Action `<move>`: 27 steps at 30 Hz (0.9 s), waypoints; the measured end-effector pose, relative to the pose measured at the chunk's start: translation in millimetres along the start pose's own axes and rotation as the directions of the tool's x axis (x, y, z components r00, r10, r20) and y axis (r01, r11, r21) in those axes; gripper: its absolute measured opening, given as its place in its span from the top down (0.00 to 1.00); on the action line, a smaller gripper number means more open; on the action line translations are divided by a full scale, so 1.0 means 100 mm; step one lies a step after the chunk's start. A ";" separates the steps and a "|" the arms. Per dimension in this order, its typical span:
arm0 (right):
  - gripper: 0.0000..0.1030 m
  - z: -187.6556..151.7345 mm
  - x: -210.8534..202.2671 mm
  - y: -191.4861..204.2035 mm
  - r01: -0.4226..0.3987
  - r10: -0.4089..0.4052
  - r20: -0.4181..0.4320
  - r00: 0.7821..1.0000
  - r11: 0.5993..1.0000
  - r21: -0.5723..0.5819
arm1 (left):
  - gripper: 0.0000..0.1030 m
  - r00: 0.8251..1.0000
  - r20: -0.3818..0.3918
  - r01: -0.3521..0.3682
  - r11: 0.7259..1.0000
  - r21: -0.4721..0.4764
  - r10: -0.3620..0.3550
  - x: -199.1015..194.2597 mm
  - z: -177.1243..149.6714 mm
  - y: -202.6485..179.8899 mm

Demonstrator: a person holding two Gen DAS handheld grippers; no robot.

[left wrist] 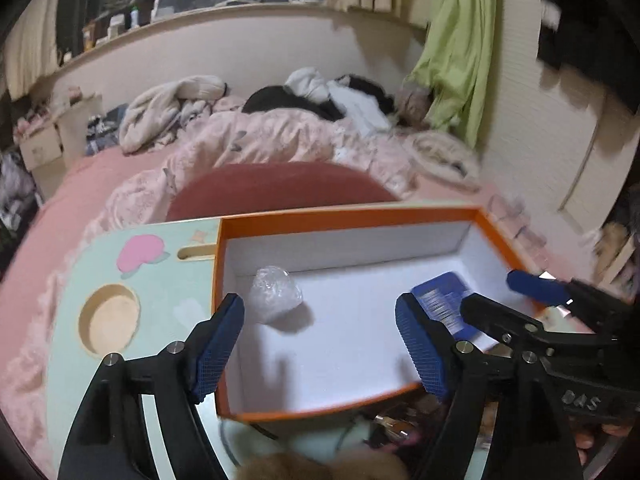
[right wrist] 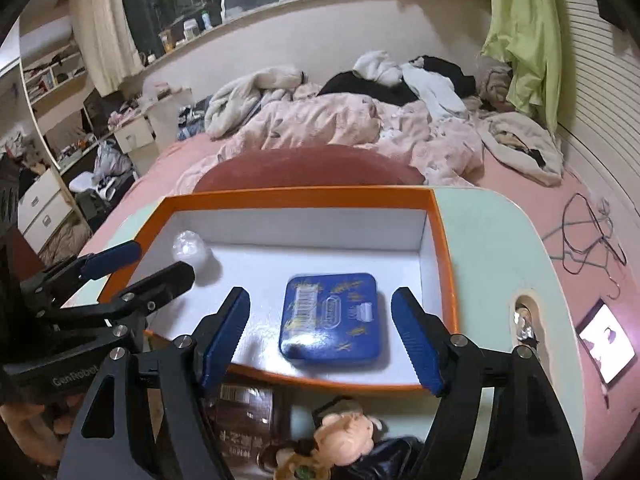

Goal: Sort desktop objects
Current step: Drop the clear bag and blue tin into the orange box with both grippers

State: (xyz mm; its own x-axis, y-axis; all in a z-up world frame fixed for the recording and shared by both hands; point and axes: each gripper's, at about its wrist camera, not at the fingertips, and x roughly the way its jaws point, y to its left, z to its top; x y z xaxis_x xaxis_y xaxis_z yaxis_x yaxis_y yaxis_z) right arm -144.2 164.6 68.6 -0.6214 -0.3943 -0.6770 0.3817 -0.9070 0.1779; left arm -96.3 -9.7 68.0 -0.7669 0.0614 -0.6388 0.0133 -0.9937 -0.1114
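An orange box [left wrist: 348, 214] [right wrist: 296, 194] with a white inside stands on a mint-green lap table [left wrist: 172, 280] [right wrist: 488, 260]. In its left part lies a crumpled clear plastic ball [left wrist: 274, 294] [right wrist: 192, 250]. A blue tin [left wrist: 440, 296] [right wrist: 332, 320] with a barcode lies flat in its right part. My left gripper [left wrist: 320, 320] [right wrist: 156, 260] hangs open over the box's near left side with nothing between its fingers. My right gripper [right wrist: 320, 300] [left wrist: 492, 292] is open above the box's near edge, its fingers either side of the tin without touching it.
The table has a round cup hole [left wrist: 110, 320] at the left and a slot [right wrist: 524, 316] at the right. A brown packet [right wrist: 244, 404] and a plush figure [right wrist: 344, 436] lie near the front edge. Behind is a bed with a pink quilt [left wrist: 280, 136], wire hangers [right wrist: 592, 236] and a tablet [right wrist: 606, 344].
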 end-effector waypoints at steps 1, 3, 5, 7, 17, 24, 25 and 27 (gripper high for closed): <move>0.29 0.01 -0.05 -0.02 0.007 -0.007 0.014 1.000 1.000 0.009 | 0.23 0.999 0.026 0.020 0.999 -0.028 -0.019 -0.11 -0.03 0.04; 0.28 -0.04 -0.34 0.02 0.008 -0.010 0.122 0.993 1.000 0.016 | 0.13 0.997 0.059 0.049 0.997 -0.065 -0.045 -0.33 -0.12 0.08; 0.19 -0.11 -0.55 0.09 0.011 -0.007 0.178 0.984 1.000 -0.020 | 0.01 0.996 0.069 0.063 0.995 -0.075 -0.057 -0.58 -0.32 0.11; 0.19 -0.27 -0.70 0.18 -0.004 0.020 0.193 0.981 0.996 -0.085 | 0.01 0.997 0.057 0.050 0.997 -0.060 -0.046 -0.75 -0.57 0.09; 0.19 -1.25 -0.64 0.18 0.000 -0.006 -0.027 1.000 0.978 -0.208 | 0.00 0.975 -0.140 -0.168 0.984 0.056 0.174 -0.61 -1.45 0.07; 0.01 -1.21 -0.47 0.04 0.028 -0.042 -0.081 0.996 0.986 -0.167 | 0.00 0.977 -0.133 -0.162 0.986 0.047 0.167 -0.67 -1.39 0.10; 0.01 -1.21 -0.46 0.03 0.028 -0.041 -0.078 0.996 0.986 -0.167 | 0.00 0.977 -0.134 -0.162 0.986 0.047 0.167 -0.68 -1.39 0.10; 0.01 -1.21 -0.48 0.03 0.028 -0.041 -0.078 0.996 0.985 -0.168 | 0.00 0.977 -0.133 -0.160 0.986 0.047 0.165 -0.70 -1.39 0.10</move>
State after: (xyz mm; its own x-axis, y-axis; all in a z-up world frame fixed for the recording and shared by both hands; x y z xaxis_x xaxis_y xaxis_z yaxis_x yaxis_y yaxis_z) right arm -30.7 198.9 14.8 -0.5814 -0.3437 -0.7374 0.4737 -0.8799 0.0366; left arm 46.5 -10.9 5.4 -0.6623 -0.0920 -0.7436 0.1058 -0.9940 0.0287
